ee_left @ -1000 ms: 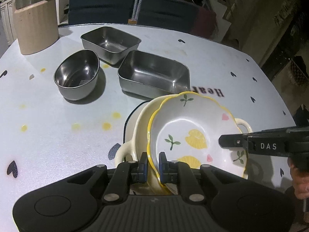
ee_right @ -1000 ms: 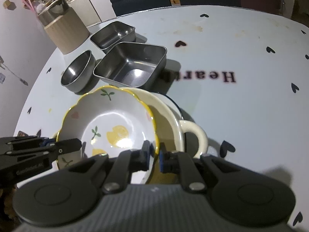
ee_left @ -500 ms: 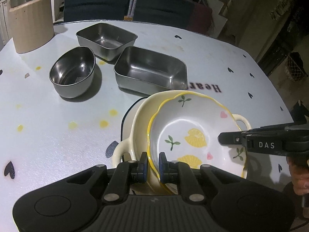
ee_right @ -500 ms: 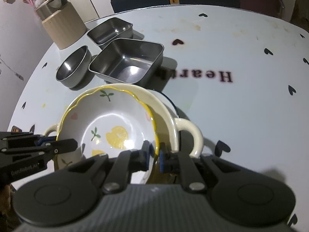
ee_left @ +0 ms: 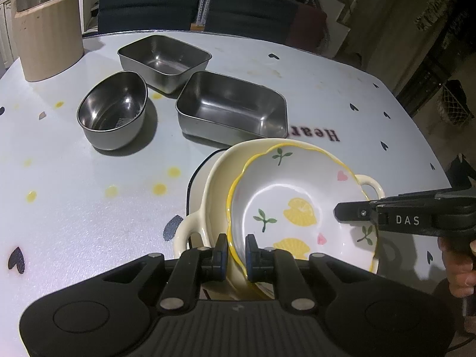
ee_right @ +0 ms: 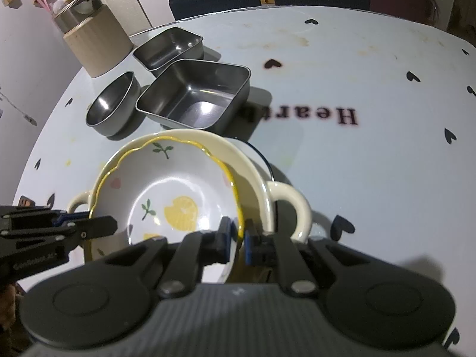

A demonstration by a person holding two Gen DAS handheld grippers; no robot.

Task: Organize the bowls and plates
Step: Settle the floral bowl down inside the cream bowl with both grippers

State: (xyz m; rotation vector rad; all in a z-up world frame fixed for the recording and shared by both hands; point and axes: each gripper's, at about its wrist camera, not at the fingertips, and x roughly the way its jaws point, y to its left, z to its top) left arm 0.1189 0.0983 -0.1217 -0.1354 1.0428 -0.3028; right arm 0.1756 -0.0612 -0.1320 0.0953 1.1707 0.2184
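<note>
Here your left gripper (ee_left: 236, 248) has its jaws drawn nearly together, clamped on the yellow scalloped rim of the lemon-print bowl (ee_left: 297, 205), one blue pad on each face of the rim. Your right gripper (ee_right: 236, 241) does the same on the opposite side of that rim, its jaws just as narrow, pinching the thin edge between them. Between the two grips the lemon-print bowl sits tilted inside the cream two-handled dish (ee_left: 217, 178), which lies over a white plate with a dark rim (ee_left: 195, 178) on the worktop (ee_left: 89, 196). Beyond the lemon-print bowl stands a rectangular steel tray (ee_left: 232, 108), just beside it; a second steel tray (ee_left: 165, 59) lies farther back, and a round steel bowl (ee_left: 113, 110) stands to the left of both. A beige ribbed canister (ee_left: 47, 35) stands well beyond the lemon-print bowl, at the far left edge.
</note>
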